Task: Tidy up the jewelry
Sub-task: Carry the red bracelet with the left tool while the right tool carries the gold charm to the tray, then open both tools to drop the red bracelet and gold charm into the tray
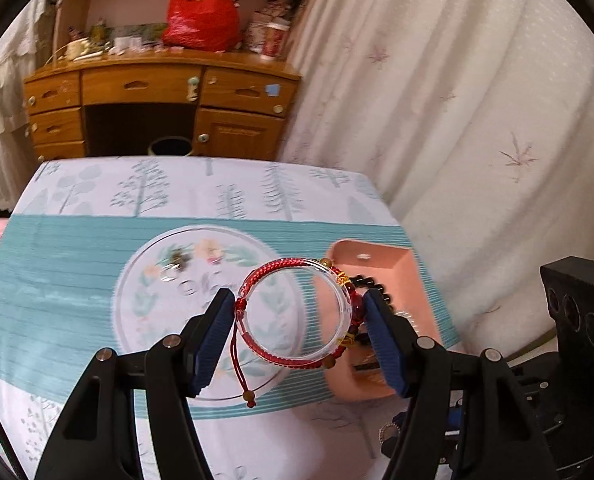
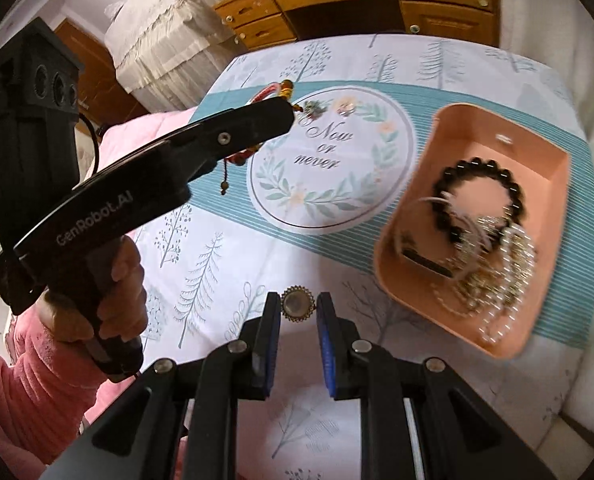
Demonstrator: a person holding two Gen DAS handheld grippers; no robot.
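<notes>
Only R view shows right hand-held gripper [image 2: 298,307] pinching brooch [image 2: 297,307]; left [image 1: 299,312] clamps bracelets [image 1: 293,312].

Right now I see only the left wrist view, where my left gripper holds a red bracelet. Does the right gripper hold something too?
Observer: Yes. The right gripper is shut on a small round brooch with a toothed gold rim, above the tablecloth.
Operator: Thank you. What lies inside the pink tray? My view hides most of it.
Observer: In the pink tray there is a black bead bracelet, and a heap of pale bead and gold chains at the end nearer the right gripper.
</notes>
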